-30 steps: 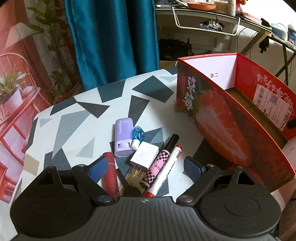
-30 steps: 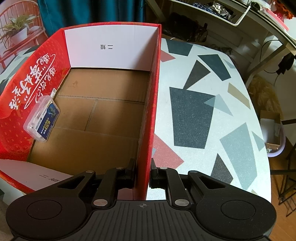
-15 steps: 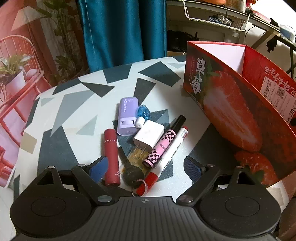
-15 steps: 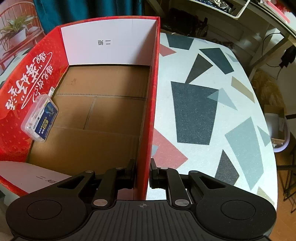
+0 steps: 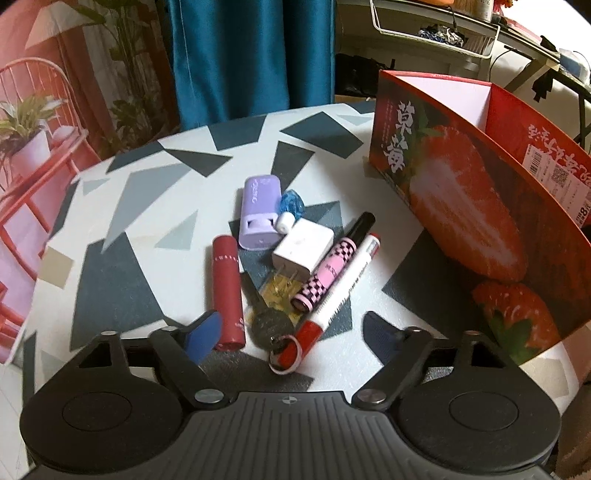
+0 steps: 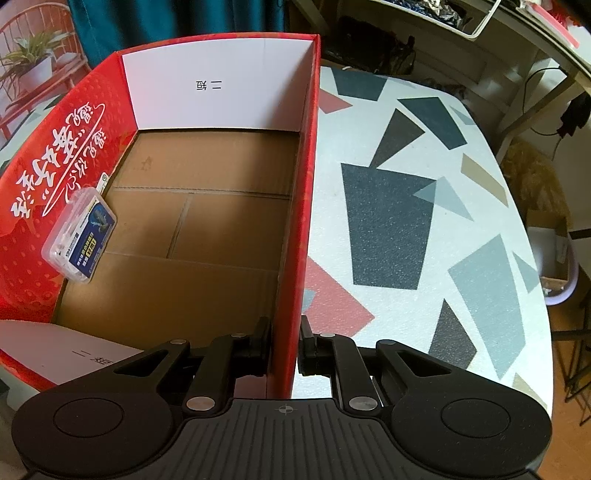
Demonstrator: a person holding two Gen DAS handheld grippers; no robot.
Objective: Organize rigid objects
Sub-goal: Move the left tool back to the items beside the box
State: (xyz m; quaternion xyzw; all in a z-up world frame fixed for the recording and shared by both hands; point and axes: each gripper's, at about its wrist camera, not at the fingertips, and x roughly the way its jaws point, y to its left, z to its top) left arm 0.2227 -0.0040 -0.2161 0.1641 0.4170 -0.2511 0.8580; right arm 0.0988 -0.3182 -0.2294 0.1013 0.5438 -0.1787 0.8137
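A heap of small items lies on the table in the left wrist view: a red tube, a purple case, a white charger, a pink checked pen, a red-capped white marker, a key and a blue bead. My left gripper is open, just short of the heap's near end. The red strawberry box stands to the right. My right gripper is shut on the box's right wall. A clear plastic case leans inside the box.
The table has a white top with dark triangles. Its rounded edge runs along the right in the right wrist view. A teal curtain and a red chair stand beyond the table's far edge. Shelving stands behind the box.
My left gripper has drawn back and risen, so the heap now lies further ahead and the key and marker cap show. The right gripper keeps its hold on the box wall.
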